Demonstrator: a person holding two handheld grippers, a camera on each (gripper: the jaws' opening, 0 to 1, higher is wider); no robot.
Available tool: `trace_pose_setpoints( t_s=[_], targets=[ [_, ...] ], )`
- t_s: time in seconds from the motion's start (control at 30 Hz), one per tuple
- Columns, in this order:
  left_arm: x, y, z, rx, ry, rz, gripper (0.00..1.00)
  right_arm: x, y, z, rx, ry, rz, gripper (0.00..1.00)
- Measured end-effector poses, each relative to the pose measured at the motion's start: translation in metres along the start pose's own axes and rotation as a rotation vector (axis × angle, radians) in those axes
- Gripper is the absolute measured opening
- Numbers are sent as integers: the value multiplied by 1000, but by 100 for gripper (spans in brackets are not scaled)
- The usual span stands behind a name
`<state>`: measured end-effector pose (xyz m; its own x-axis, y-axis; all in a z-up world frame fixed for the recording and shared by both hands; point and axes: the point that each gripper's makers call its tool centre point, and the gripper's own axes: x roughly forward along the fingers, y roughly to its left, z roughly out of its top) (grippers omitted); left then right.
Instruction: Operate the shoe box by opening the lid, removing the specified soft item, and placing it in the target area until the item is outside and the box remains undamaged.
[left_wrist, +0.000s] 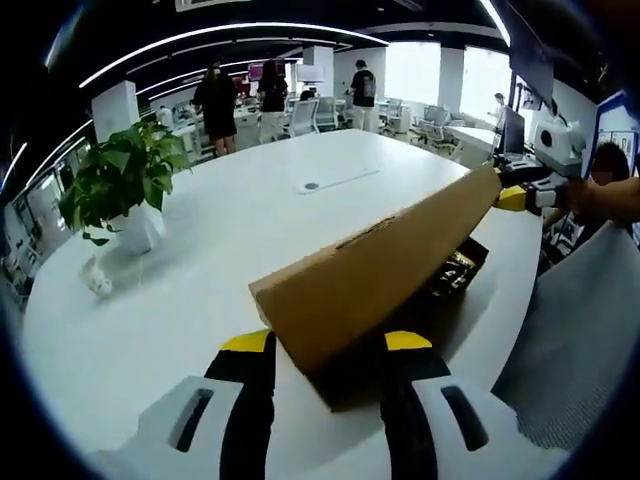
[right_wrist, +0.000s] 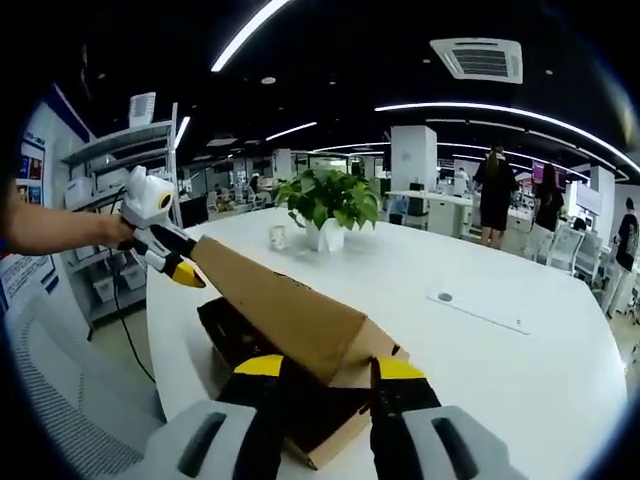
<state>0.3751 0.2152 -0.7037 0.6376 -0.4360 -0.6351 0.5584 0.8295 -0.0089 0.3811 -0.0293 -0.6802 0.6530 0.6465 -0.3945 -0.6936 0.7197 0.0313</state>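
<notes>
Cardboard fills the middle of both feeds: the shoe box (left_wrist: 440, 290) sits on the white desk (left_wrist: 220, 230) with its lid (left_wrist: 370, 270) tilted up off the base. I have one claw at each end so the lid rises evenly and the box is not torn. My left claw (left_wrist: 328, 342) straddles the near corner of the lid, though I cannot tell whether it is truly pinching. My right claw (right_wrist: 325, 367) straddles the opposite corner, and again I cannot tell its bite. The left gripper view shows something dark with gold print inside (left_wrist: 458, 268), probably the soft item, not yet out. The right gripper view instead shows the dark interior (right_wrist: 235, 335) and a potted plant (right_wrist: 328, 205) beyond.
</notes>
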Motion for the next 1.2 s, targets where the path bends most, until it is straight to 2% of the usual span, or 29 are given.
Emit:
trace_pose_setpoints(
  t_s=[1.0,1.2],
  targets=[
    [5,30,37,14,-44,61,25,10,-23,29,-9,-54,-37,23],
    [7,39,43,10,-52,88,18,12,-27,33,-16,-58,-39,23]
  ],
)
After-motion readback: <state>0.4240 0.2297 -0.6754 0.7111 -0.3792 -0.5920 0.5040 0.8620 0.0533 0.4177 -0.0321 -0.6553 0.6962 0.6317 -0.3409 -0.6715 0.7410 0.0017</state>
